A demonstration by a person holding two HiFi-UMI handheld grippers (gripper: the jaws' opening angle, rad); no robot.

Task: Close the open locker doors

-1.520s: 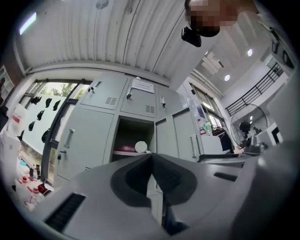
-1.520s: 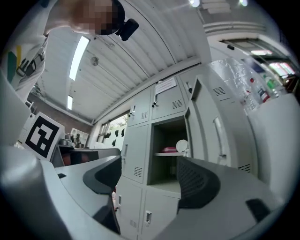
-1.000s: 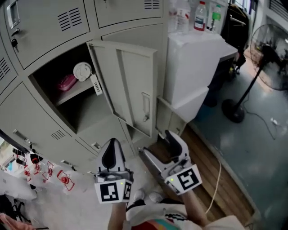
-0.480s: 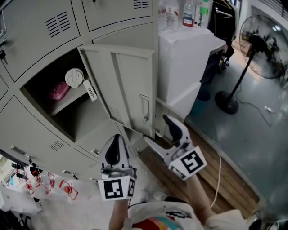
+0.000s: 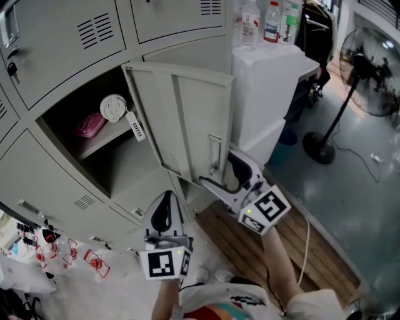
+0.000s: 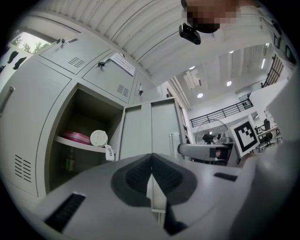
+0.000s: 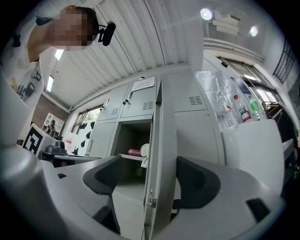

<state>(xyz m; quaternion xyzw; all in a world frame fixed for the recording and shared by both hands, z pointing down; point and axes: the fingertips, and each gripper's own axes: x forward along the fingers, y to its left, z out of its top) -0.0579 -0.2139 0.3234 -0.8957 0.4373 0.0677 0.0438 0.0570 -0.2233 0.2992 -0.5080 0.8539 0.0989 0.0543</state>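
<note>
Locker door, upright, swung outward, sits between open right gripper fingers; left gripper closed.

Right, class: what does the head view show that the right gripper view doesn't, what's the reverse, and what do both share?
Head view only: the fan and the wooden floor planks. Right gripper view only: the ceiling lights, and the door edge standing between the right gripper's open jaws. Both: the open locker, its pink box and the bottles.
</note>
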